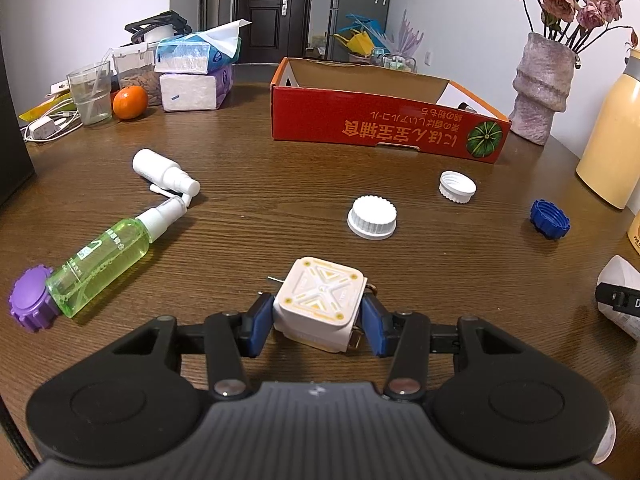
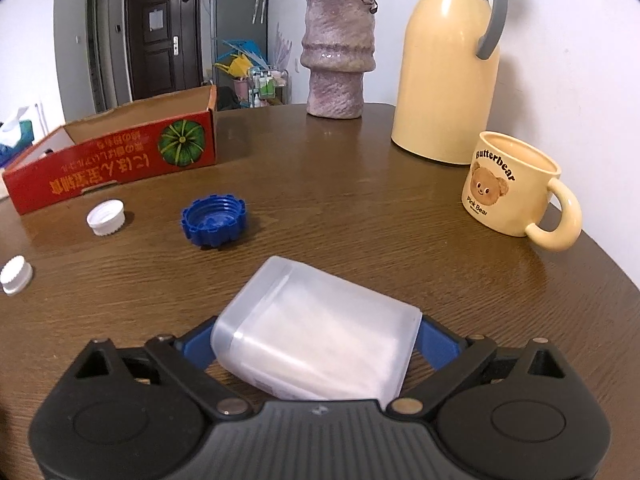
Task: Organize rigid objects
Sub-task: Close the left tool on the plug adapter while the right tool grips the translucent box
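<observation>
My left gripper [image 1: 318, 314] is shut on a white square plug adapter [image 1: 320, 304] with yellow markings, low over the wooden table [image 1: 280, 208]. My right gripper [image 2: 316, 344] is shut on a translucent white plastic container [image 2: 316, 340], tilted, just above the table [image 2: 360, 208]. The open red cardboard box [image 1: 384, 120] stands at the back; it also shows in the right wrist view [image 2: 112, 160]. Loose on the table lie two white caps [image 1: 372, 216] [image 1: 457, 186], a blue cap [image 1: 549, 219], a green spray bottle [image 1: 108, 252], a white spray bottle [image 1: 164, 170] and a purple cap [image 1: 30, 304].
A pink vase [image 1: 540, 88] and a yellow thermos [image 2: 448, 64] stand at the back right, with a bear mug [image 2: 512, 188] near the table edge. Tissue packs [image 1: 196, 76], an orange [image 1: 130, 102], a glass [image 1: 90, 92] and cables crowd the back left.
</observation>
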The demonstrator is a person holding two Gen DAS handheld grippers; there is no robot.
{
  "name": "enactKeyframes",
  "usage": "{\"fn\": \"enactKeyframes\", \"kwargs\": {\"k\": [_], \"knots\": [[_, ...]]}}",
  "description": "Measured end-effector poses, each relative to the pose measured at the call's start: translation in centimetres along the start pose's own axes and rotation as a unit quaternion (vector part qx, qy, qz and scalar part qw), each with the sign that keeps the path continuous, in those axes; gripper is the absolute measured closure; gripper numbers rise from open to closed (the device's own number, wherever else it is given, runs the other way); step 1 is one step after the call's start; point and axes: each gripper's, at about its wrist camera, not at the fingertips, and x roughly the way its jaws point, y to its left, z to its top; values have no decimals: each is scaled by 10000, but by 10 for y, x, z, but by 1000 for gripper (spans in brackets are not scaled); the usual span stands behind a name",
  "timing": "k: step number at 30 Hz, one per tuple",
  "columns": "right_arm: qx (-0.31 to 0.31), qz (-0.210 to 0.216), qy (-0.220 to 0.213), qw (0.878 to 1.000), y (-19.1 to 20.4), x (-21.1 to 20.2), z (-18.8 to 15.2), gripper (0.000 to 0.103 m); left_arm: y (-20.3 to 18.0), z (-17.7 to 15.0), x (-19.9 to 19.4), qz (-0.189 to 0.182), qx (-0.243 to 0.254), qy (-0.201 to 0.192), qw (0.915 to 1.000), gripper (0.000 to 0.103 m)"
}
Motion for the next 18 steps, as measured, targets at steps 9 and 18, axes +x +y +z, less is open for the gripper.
{"fn": "enactKeyframes", "kwargs": {"k": [9, 18], "knots": [[-89, 57, -318, 9994, 0, -11, 3, 3, 1, 3, 1, 79, -40, 12, 10000, 55], [-194, 272, -516, 9981, 4, -22, 11, 3, -2, 9, -10, 140, -82, -140, 9998, 55]]}}
